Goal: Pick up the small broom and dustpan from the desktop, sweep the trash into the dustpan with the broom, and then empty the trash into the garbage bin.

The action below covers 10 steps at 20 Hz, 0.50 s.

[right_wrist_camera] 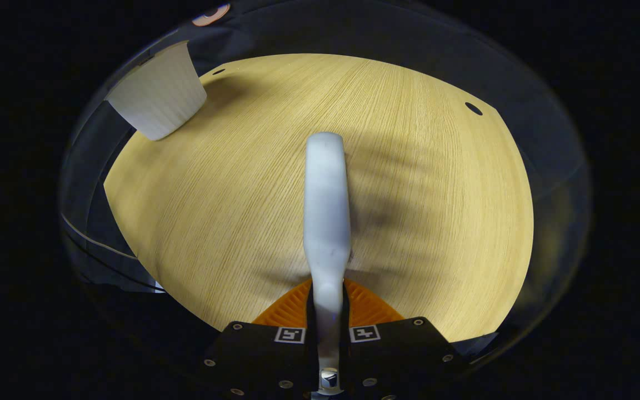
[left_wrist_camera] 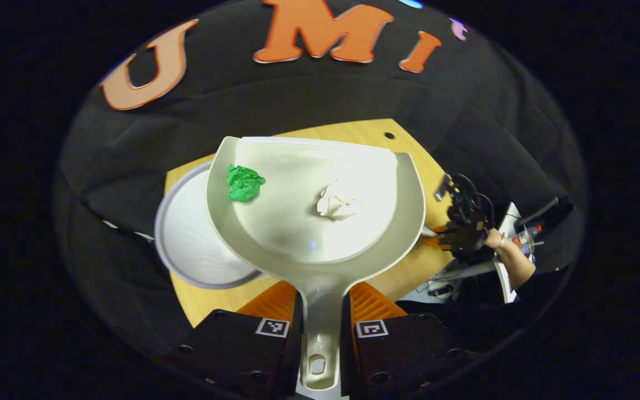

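In the left gripper view my left gripper point(left_wrist_camera: 320, 303) is shut on the handle of the white dustpan point(left_wrist_camera: 298, 233), held above the desk. In its pan lie a green paper ball point(left_wrist_camera: 244, 183) and a white paper ball point(left_wrist_camera: 338, 203). The white garbage bin point(left_wrist_camera: 192, 233) stands just beneath the pan's left side. In the right gripper view my right gripper point(right_wrist_camera: 327, 303) is shut on the small broom's pale handle point(right_wrist_camera: 326, 211), which points out over the wooden desktop point(right_wrist_camera: 231, 211). The same bin point(right_wrist_camera: 159, 97) shows at the upper left there. The right gripper point(left_wrist_camera: 464, 222) and its hand appear far right in the left gripper view.
The wooden desktop point(left_wrist_camera: 403, 272) has small dark holes near its far edge point(right_wrist_camera: 473, 108). Cables and small items point(left_wrist_camera: 523, 236) lie beyond the desk's right side by the person's arm point(left_wrist_camera: 511, 258).
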Tool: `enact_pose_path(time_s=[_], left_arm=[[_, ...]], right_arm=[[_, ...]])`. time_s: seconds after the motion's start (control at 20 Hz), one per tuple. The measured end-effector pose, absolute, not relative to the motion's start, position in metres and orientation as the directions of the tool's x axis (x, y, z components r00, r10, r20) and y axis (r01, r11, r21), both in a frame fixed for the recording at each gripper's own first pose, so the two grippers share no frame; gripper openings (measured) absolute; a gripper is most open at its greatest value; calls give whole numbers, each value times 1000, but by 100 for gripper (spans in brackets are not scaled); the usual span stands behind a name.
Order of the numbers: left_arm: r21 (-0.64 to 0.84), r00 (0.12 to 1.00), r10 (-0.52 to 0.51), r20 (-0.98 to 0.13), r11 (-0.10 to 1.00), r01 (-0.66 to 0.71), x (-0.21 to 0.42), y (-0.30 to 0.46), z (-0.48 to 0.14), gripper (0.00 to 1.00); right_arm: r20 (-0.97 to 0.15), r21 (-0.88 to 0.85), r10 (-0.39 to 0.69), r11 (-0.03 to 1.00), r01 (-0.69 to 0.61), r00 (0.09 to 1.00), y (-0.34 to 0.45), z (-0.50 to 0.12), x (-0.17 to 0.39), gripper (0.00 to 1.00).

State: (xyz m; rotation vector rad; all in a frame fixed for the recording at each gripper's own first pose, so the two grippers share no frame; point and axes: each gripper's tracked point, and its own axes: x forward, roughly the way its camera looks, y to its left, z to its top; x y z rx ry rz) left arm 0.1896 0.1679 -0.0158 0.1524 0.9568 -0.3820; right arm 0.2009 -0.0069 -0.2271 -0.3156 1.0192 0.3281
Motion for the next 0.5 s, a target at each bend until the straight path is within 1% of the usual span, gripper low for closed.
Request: enact_pose_path(time_s=[0.05,0.15,0.3,0.4,0.5], left_arm=[[22,536,-177,-826,939,344,200,196,-15,29],[143,531,-33,-847,947,287,211,242,-20,29],[292,515,122,-848,920,263,226,276,-24,29],[390,504,206,-839,874,291,227,287,-20,29],[502,512,297,-806,801,327,232,299,-9,29]], right_arm=[[-868,-104,121,904,-415,482,-7,-226,202,14],[-871,-111,120,896,-430,476,-7,-226,204,14],[-874,-112,119,894,-434,471,-6,-225,204,14],[-875,-113,117,893,-435,469,-6,-225,204,14],[-876,-115,115,893,-435,469,-6,-225,205,14]])
